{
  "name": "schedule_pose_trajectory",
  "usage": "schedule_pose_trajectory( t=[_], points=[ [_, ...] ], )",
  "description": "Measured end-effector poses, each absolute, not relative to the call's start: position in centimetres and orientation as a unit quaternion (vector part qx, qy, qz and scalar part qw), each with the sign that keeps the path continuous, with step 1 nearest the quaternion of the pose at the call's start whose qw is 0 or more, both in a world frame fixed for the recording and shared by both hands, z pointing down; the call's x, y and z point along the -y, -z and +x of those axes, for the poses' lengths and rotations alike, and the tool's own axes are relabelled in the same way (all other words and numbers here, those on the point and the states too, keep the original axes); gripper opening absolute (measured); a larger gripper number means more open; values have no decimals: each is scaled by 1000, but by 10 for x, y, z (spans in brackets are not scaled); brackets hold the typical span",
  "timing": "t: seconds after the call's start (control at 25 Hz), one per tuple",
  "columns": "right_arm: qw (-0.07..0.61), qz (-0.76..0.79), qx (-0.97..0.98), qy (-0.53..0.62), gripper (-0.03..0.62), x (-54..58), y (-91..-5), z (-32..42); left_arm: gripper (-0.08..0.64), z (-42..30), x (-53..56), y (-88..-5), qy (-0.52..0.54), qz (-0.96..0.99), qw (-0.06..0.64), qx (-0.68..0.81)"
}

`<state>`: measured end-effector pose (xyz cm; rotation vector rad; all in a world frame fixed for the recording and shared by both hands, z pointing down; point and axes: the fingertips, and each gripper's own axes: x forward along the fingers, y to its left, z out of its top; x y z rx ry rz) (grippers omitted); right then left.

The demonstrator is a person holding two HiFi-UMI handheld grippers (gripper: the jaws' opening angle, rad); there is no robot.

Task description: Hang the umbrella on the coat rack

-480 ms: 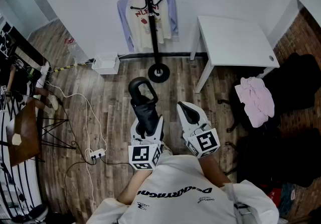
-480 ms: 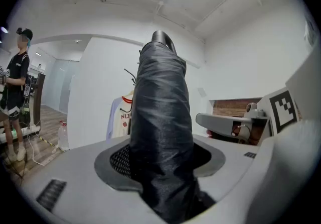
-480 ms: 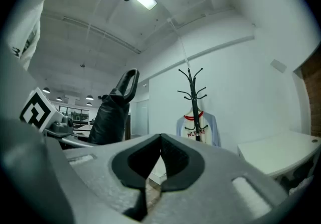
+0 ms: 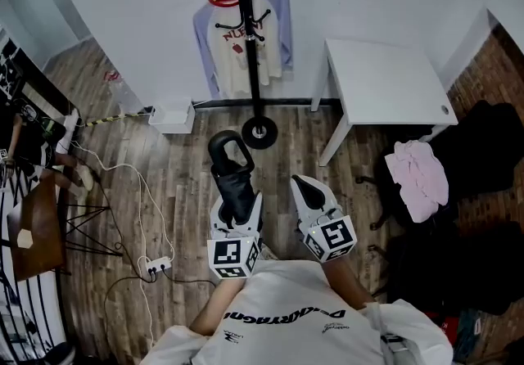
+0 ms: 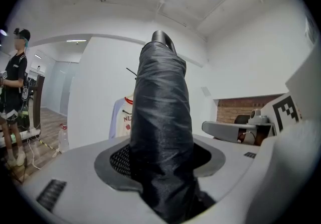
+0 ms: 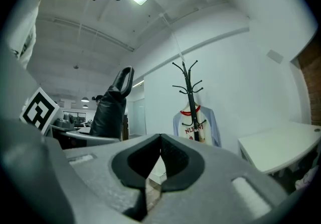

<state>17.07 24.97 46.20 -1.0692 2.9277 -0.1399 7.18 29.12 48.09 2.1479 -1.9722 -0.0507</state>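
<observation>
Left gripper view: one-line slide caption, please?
Left tongs clamped on a folded black fabric umbrella, facing a white wall where a white-and-blue long-sleeved shirt hangs.

At twelve o'clock in the head view, the white shirt (image 4: 225, 44) hanging on the coat rack (image 4: 254, 85) carries red block letters across the chest. They begin "NU"; the rack's pole covers the middle, and the rest is too small to read. At six o'clock, the wearer's white top (image 4: 286, 290) shows dark lettering upside down, not clearly legible.
</observation>
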Motion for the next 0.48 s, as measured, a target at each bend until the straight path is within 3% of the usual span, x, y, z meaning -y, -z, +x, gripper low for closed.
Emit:
schedule_pose_trajectory(
  t=[0.48],
  points=[
    [32,-364,-930,27,-2,-202,-451,151,255,40,-239,-488,32,751,119,648]
  ],
)
